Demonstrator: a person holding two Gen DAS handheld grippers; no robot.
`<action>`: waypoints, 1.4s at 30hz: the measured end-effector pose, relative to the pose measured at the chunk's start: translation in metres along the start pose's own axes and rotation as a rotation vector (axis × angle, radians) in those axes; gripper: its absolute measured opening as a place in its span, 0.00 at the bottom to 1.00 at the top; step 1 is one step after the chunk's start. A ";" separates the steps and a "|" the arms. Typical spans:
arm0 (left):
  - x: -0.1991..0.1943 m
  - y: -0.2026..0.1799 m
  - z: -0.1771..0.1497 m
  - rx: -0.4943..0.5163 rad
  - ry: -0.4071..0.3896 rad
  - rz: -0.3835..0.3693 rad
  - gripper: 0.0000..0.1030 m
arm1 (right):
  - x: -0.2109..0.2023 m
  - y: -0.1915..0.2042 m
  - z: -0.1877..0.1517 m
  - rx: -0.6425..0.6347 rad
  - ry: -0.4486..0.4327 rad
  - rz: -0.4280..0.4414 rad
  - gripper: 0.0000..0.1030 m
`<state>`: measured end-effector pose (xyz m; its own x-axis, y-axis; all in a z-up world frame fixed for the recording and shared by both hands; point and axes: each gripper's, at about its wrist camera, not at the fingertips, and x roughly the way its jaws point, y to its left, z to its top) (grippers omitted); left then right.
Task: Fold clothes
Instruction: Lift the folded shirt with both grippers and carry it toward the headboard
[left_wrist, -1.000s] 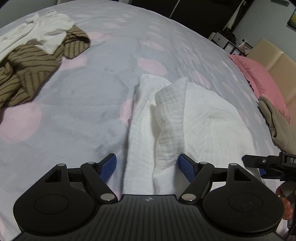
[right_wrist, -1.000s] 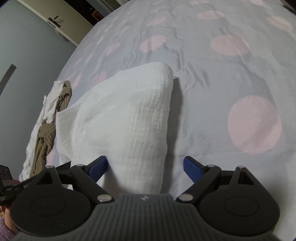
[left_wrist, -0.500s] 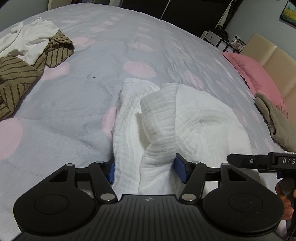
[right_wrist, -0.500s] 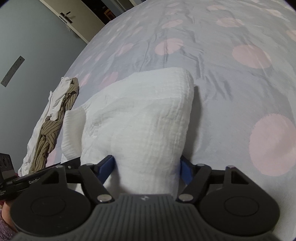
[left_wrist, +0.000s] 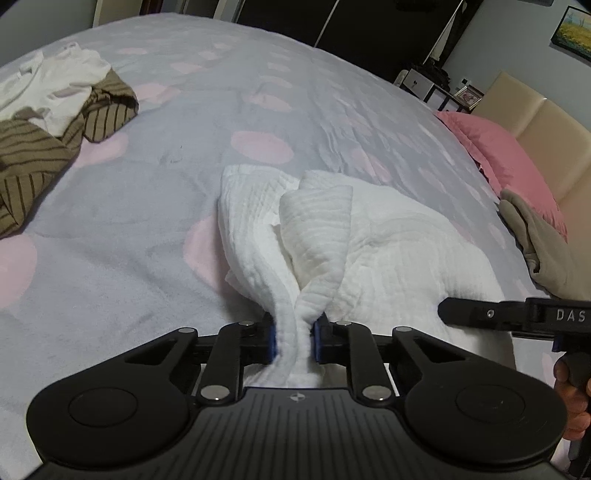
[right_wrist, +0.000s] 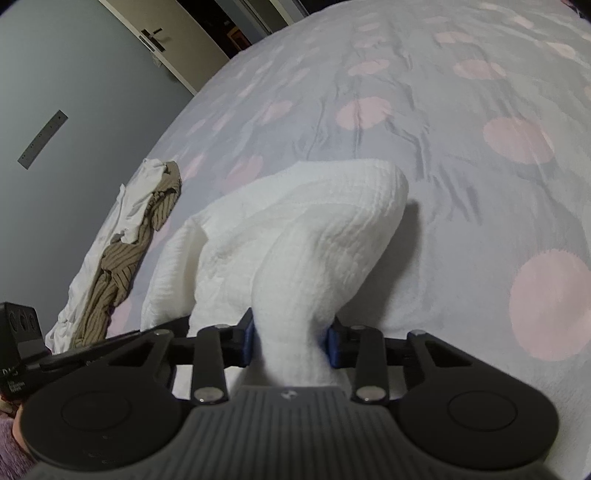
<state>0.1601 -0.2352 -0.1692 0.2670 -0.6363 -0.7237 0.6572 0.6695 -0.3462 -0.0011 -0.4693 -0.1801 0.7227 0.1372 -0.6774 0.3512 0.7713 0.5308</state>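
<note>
The white crinkled garment lies rumpled near the close edge of the bed, and its two near corners are gathered up because each claw takes one end of the same hem. The left claw is closing, its blue pads already pinching a narrow twisted bunch of the fabric. The right claw is closing too, with a thicker roll of the same garment squeezed between its pads, which is probably why it stands wider. Holding both ends at once looks meant to let the person lift the cloth, shake it flat and lay it out for a clean fold. The pinches sit low, close to the bedspread, so the bulk of the garment rests on the bed. Well apart, near the far edge, a heap of white and brown striped clothes waits, likely later items. A pink pillow and a beige folded cloth sit by the headboard.
</note>
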 end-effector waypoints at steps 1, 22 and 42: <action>-0.003 -0.001 0.000 0.001 -0.008 -0.003 0.14 | -0.003 0.002 0.001 -0.005 -0.008 0.002 0.36; -0.083 -0.059 0.000 0.065 -0.173 -0.155 0.14 | -0.113 0.024 -0.007 -0.067 -0.209 0.011 0.35; -0.126 -0.256 -0.012 0.334 -0.167 -0.454 0.13 | -0.338 -0.052 -0.054 -0.047 -0.434 -0.072 0.35</action>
<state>-0.0507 -0.3219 0.0033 -0.0030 -0.9011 -0.4335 0.9109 0.1764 -0.3730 -0.2959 -0.5221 -0.0061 0.8838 -0.1841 -0.4301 0.3899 0.7979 0.4598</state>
